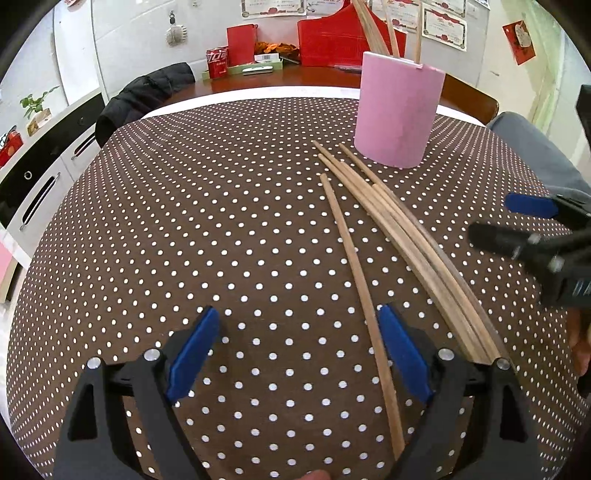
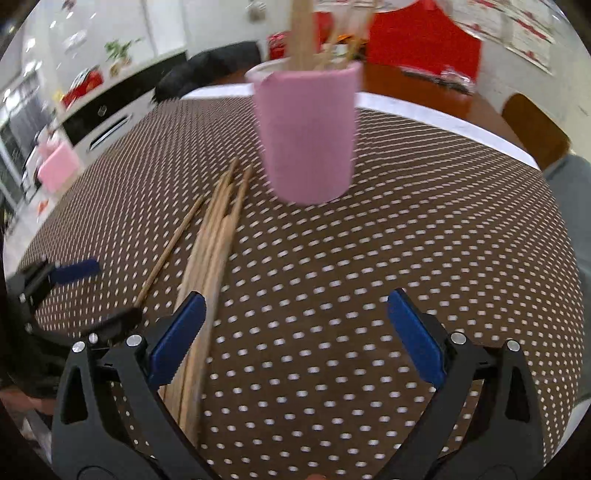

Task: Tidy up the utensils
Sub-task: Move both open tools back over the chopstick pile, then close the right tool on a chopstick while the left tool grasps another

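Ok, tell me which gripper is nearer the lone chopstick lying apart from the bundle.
Left. The left gripper is open with the lone chopstick running beside its right finger. The right gripper, also open, sits beyond the bundle.

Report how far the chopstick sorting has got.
Done: several chopsticks already stand in the pink holder. In hand: nothing; the left gripper and right gripper are both open and empty. Left: one single chopstick and a bundle of chopsticks lie on the dotted tablecloth beside the holder.
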### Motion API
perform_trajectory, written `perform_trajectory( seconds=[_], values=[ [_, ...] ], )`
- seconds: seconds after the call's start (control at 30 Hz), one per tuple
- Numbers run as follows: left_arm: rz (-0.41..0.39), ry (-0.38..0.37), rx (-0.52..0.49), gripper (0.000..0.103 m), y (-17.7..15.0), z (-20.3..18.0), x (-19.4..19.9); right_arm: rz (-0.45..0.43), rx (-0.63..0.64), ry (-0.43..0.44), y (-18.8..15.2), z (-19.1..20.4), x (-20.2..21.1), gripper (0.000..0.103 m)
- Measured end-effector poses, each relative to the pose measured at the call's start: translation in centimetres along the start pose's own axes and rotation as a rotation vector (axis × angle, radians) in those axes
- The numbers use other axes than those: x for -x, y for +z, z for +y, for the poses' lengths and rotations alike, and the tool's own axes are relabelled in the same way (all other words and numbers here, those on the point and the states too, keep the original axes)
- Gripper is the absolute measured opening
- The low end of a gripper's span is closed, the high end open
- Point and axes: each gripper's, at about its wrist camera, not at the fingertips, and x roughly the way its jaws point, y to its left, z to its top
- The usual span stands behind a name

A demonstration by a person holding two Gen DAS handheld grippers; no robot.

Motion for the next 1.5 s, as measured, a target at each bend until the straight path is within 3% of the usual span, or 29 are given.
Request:
perform_trajectory(
  seconds=[0.17, 0.47, 0.57, 0.67, 1.1, 1.2, 1.27, 1.33, 1.37, 1.5],
  values=[
    [0.006, 0.0, 0.002, 0.087, 0.0, -0.1, -0.1, 0.04, 0.075, -0.044, -0.6, 1.7, -1.4, 0.096],
    [0.009, 0.001, 0.003, 0.087, 0.0, -0.1, -0.1, 0.05, 0.076, -0.077, -0.4, 1.6, -1.5, 0.096],
    [0.009, 0.001, 0.003, 0.087, 0.0, 0.0, -0.1, 0.048, 0.079, -0.09, -0.2, 2.1, -1.7, 0.092],
    [0.009, 0.001, 0.002, 0.087, 0.0, 0.0, -0.1, 0.035, 0.06, -0.079, 0.3, 2.9, -2.0, 0.079],
    [0.064, -0.004, -0.01, 0.087, 2.9, 0.3, -2.2, 0.078, 0.072, -0.053, 3.3, 3.7, -4.5, 0.076],
    [0.067, -0.015, -0.027, 0.087, 3.1, 0.3, -2.4, 0.084, 0.073, -0.046, 3.9, 4.2, -5.1, 0.07],
    [0.057, -0.028, -0.046, 0.083, 3.0, 0.3, -2.3, 0.081, 0.081, -0.04, 4.3, 4.7, -5.3, 0.061],
    [0.051, -0.042, -0.064, 0.067, 3.2, 0.6, -2.2, 0.079, 0.095, -0.032, 4.7, 5.4, -5.5, 0.037],
    [0.048, -0.047, -0.072, 0.061, 3.2, 0.5, -2.0, 0.079, 0.104, -0.035, 4.8, 5.8, -5.6, 0.033],
    [0.05, -0.052, -0.096, 0.017, 3.3, 0.3, -1.6, 0.086, 0.137, -0.04, 4.9, 6.7, -5.6, 0.011]
  ],
)
